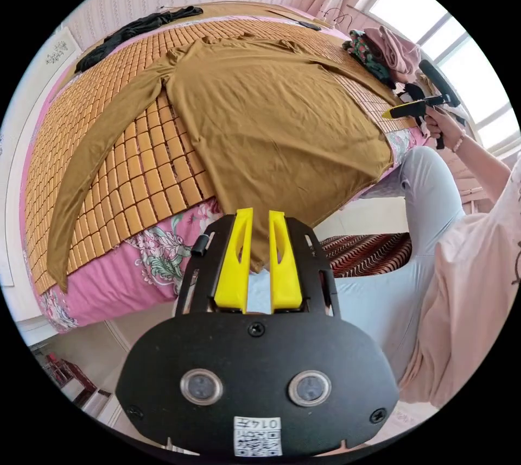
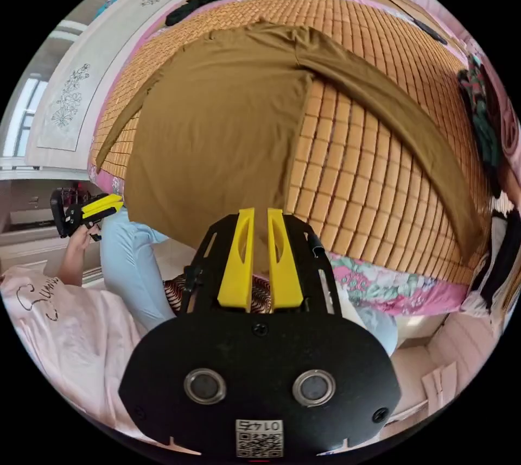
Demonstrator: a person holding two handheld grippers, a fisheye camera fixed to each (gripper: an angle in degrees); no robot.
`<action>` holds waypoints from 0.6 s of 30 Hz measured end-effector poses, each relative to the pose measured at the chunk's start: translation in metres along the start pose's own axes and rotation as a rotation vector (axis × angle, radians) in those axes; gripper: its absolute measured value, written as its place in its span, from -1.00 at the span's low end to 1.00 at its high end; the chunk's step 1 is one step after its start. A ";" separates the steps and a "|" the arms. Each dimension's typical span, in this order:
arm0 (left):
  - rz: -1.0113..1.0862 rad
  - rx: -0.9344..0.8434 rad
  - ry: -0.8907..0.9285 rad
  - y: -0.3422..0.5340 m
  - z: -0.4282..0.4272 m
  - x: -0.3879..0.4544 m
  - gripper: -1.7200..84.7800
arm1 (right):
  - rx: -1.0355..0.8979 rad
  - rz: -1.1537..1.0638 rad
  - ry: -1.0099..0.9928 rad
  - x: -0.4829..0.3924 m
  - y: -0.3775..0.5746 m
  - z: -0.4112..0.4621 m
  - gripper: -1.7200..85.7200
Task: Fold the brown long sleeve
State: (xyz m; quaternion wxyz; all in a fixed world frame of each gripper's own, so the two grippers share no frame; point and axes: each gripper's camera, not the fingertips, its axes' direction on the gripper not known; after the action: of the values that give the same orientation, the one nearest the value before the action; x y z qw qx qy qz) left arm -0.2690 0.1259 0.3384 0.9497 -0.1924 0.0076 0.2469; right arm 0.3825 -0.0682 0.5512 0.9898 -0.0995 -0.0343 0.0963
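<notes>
A: Item one: brown long sleeve [image 1: 260,106], laid flat and face down or up, we cannot tell which, on the bamboo mat [image 1: 135,171] that covers the bed. Body spread wide, hem hanging a little over the mat's near edge, both sleeves splayed outward along the mat.

B: Handling, as we judge it: thin knit, light, limp, no stiffness at all. It will drape and drag over the mat's slats instead of sliding cleanly. Not fragile. We would pinch it at a hem corner or a cuff, where a single layer lifts without bunching.

A: Item two: left gripper [image 1: 259,226]. Yellow jaws nearly together, a narrow gap between them, pointed at the hem's middle where a fold of cloth dips past the mat's edge. Whether cloth sits between them we cannot tell.

B: Item three: right gripper [image 2: 260,223]. Same pose over the hem, jaws a narrow slit apart, cloth behind them; grasp likewise not determinable. In the left gripper view we see it held up off the far corner of the mat, in a hand [image 1: 442,123], clear of the shirt.

A: Surroundings: floral pink sheet [image 1: 157,264] below the mat, dark garment [image 1: 135,30] at the mat's far end, heaped clothes [image 1: 380,52] at its side.
</notes>
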 end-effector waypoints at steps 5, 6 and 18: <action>-0.082 -0.102 -0.021 -0.012 0.026 0.006 -0.75 | -0.047 0.084 -0.071 0.029 0.053 0.016 -0.73; -0.103 -0.124 -0.013 -0.012 0.032 0.004 -0.75 | -0.061 0.071 -0.036 0.032 0.058 0.019 -0.72; -0.060 -0.329 -0.043 -0.059 0.103 0.032 -0.97 | -0.082 0.044 -0.049 0.065 0.087 0.019 -0.95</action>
State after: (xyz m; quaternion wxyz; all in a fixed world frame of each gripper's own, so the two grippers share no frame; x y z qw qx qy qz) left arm -0.2215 0.1309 0.4515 0.9124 -0.3399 -0.0588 0.2202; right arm 0.4284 0.0315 0.5554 0.9814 -0.1381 -0.0604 0.1191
